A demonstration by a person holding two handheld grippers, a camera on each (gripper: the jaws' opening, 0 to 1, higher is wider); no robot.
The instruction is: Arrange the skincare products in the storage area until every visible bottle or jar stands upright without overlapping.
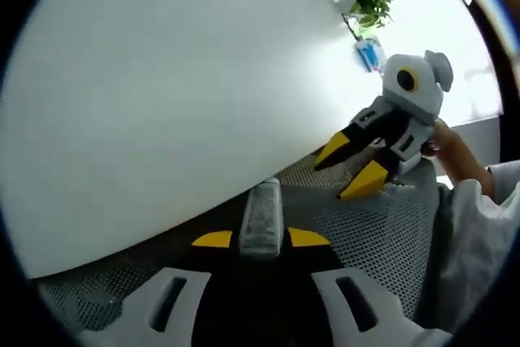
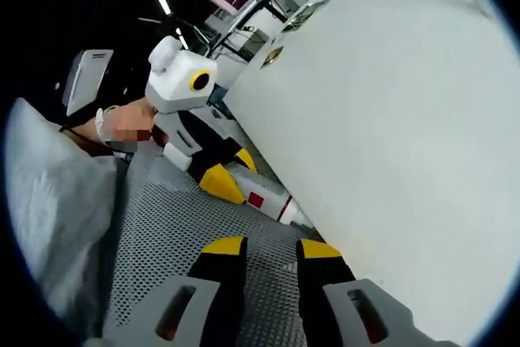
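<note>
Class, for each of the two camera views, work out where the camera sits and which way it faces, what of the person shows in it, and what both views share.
Left gripper view: rides on the left hand-held gripper, looking along its jaws, shut on a tube, toward the white table; a hand and sleeve show.
Right gripper view: rides on the right hand-held gripper, jaws apart, facing the mesh surface and table; a sleeve shows.
Shared: each view shows the other hand-held gripper, the tube, the mesh and the table.
</note>
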